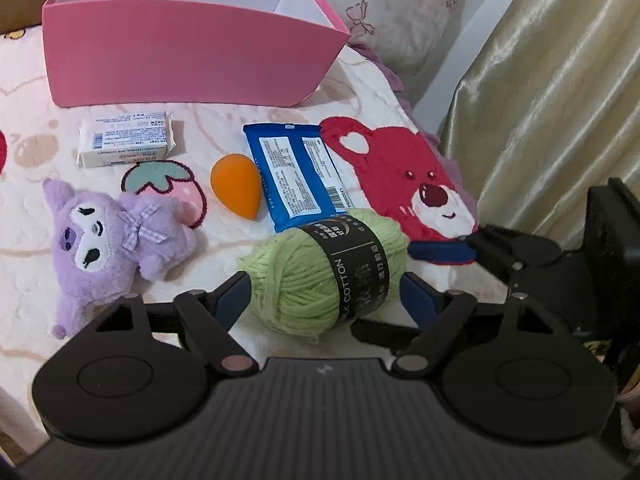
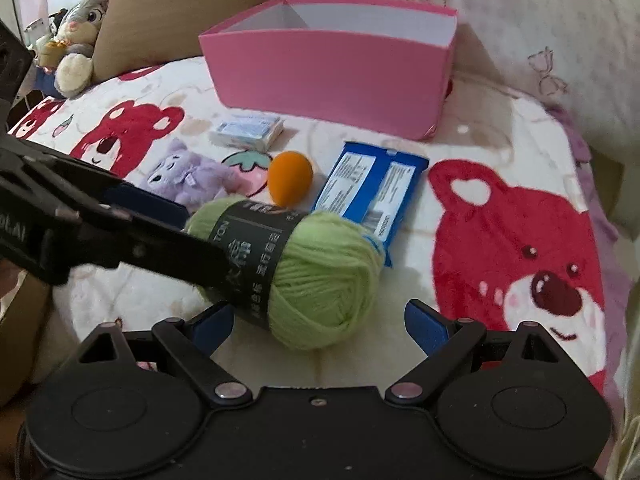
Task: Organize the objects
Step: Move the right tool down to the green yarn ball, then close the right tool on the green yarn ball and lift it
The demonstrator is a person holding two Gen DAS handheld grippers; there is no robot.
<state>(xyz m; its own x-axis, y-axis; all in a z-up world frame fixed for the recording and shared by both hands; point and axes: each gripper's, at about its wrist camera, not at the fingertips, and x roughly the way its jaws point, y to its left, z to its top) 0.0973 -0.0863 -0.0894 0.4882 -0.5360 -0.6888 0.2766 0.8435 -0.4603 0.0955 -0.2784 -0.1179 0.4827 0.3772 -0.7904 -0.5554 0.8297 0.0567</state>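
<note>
Green yarn ball (image 1: 320,268) on the bed sits between the wide-open, empty left gripper (image 1: 322,292), right gripper (image 2: 320,320) likewise open and empty beside it: grasp pending, next close, lift toward pink box (image 1: 188,64).

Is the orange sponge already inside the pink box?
No, the orange sponge lies on the blanket in front of the pink box, between the purple plush and the blue packet.

A home bedroom: fleecy cream bed blanket printed with red bears (image 2: 516,248), brown cushion (image 2: 192,4), grey rabbit plush toy (image 2: 82,28), golden satin curtain (image 1: 560,92).
</note>
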